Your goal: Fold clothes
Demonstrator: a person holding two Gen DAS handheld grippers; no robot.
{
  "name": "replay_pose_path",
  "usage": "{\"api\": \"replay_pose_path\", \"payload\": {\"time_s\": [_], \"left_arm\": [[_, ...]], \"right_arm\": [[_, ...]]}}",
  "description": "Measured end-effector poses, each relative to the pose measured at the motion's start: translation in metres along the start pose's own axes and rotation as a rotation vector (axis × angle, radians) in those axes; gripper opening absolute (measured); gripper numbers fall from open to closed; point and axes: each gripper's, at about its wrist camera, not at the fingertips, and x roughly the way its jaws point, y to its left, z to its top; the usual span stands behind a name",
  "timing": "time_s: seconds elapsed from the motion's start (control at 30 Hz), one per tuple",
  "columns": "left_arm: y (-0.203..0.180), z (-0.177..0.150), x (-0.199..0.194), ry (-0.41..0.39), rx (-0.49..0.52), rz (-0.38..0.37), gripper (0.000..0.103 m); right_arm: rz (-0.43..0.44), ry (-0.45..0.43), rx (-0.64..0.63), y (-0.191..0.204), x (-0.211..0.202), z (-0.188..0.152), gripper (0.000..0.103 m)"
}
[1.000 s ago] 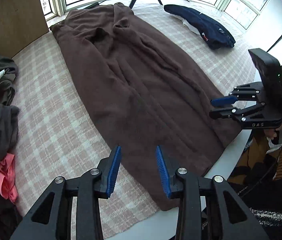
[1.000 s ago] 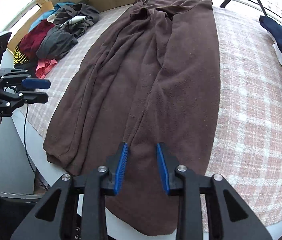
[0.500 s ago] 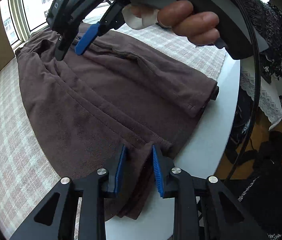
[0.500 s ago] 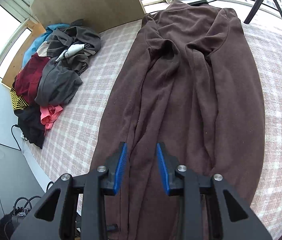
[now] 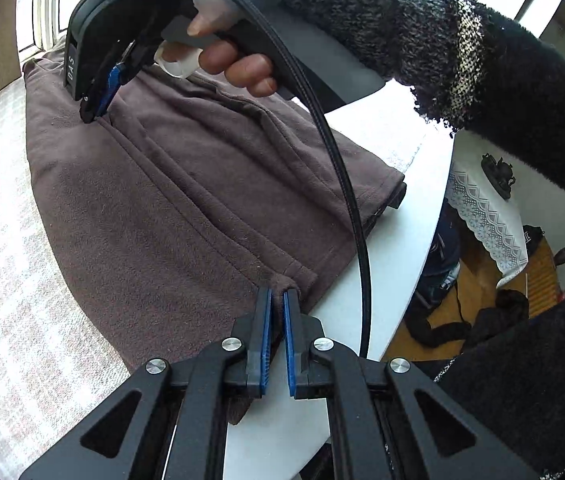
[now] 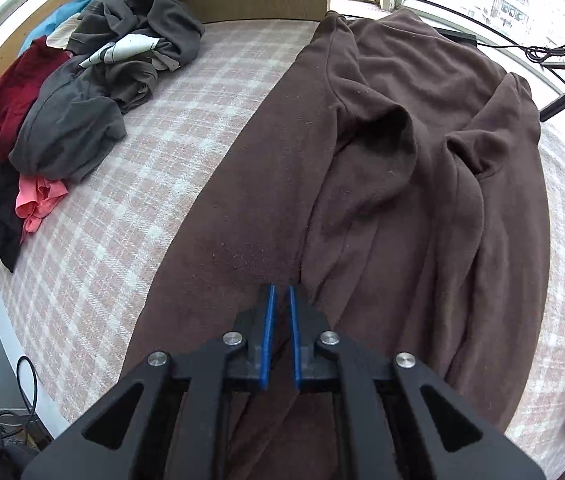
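Brown garment [image 6: 422, 200] — left gripper [image 5: 276, 300] pinches hem | right gripper [image 6: 280, 300] closing on fold | clothes pile [image 6: 74, 100] aside

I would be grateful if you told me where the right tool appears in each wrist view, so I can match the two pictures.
Left wrist view: the right tool is at the upper left, gripped by a hand, its tips down on the brown garment.
Right wrist view: the right tool fills the bottom centre, blue pads closing on a ridge of the same cloth.
Shared landmark: the brown garment on the pink checked cover.
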Motion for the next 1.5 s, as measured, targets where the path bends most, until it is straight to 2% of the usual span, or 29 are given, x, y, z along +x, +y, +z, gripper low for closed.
{"api": "replay_pose_path", "payload": {"time_s": [0.07,0.1,0.13,0.17,0.2,0.27,0.4,0.47,0.6,0.7,0.87,0.9,0.93,1.0,1.07,1.17,1.37,1.5], "left_arm": [[0.006,-0.002,-0.016,0.012,-0.046,-0.003,0.007],[0.015,-0.007,-0.030,-0.014,-0.090,0.011,0.009],[0.024,-0.012,-0.045,-0.044,-0.138,0.028,0.020],[0.036,-0.017,-0.055,-0.055,-0.198,0.043,0.026],[0.047,-0.021,-0.065,-0.063,-0.259,0.059,0.037],[0.068,-0.027,-0.067,-0.038,-0.369,0.067,0.039],[0.075,-0.030,-0.042,0.008,-0.466,0.035,0.039],[0.069,-0.026,-0.028,0.040,-0.454,0.030,0.039],[0.052,-0.020,-0.016,0.104,-0.396,0.044,0.039],[0.050,-0.015,-0.011,0.130,-0.384,0.058,0.039],[0.035,-0.012,0.000,0.161,-0.302,0.102,0.036],[0.034,-0.012,0.000,0.160,-0.292,0.105,0.034],[0.034,-0.012,0.000,0.157,-0.285,0.106,0.027],[0.038,-0.013,-0.002,0.152,-0.298,0.085,0.017],[0.043,-0.013,-0.005,0.148,-0.313,0.062,0.013],[0.049,-0.014,-0.016,0.126,-0.349,0.010,0.011],[0.065,0.002,-0.054,0.052,-0.428,-0.105,0.010],[0.088,0.041,-0.082,-0.031,-0.436,-0.093,0.010]], "right_arm": [[0.031,-0.053,0.038,-0.009,-0.036,-0.017,0.013],[0.038,-0.079,0.058,-0.015,-0.054,-0.028,0.018],[0.022,-0.106,0.079,-0.024,-0.071,-0.048,0.040],[0.005,-0.132,0.100,-0.033,-0.089,-0.069,0.061],[-0.012,-0.158,0.121,-0.042,-0.107,-0.089,0.063],[-0.059,-0.165,0.179,-0.061,-0.125,-0.132,0.063],[-0.105,-0.088,0.331,-0.092,-0.113,-0.203,0.060],[-0.105,-0.054,0.395,-0.101,-0.101,-0.228,0.054],[-0.069,-0.075,0.420,-0.097,-0.098,-0.247,0.054],[-0.076,-0.063,0.406,-0.090,-0.095,-0.250,0.054],[-0.058,-0.052,0.403,-0.089,-0.093,-0.249,0.049],[-0.049,-0.051,0.400,-0.090,-0.093,-0.248,0.045],[-0.025,-0.050,0.395,-0.091,-0.093,-0.247,0.033],[0.021,-0.047,0.389,-0.088,-0.093,-0.245,0.016],[0.042,-0.035,0.384,-0.087,-0.093,-0.242,0.011],[0.117,-0.038,0.453,-0.098,-0.100,-0.240,0.009],[0.339,-0.150,0.608,-0.117,-0.138,-0.232,0.009],[0.440,-0.200,0.651,-0.131,-0.157,-0.197,0.009]]}}
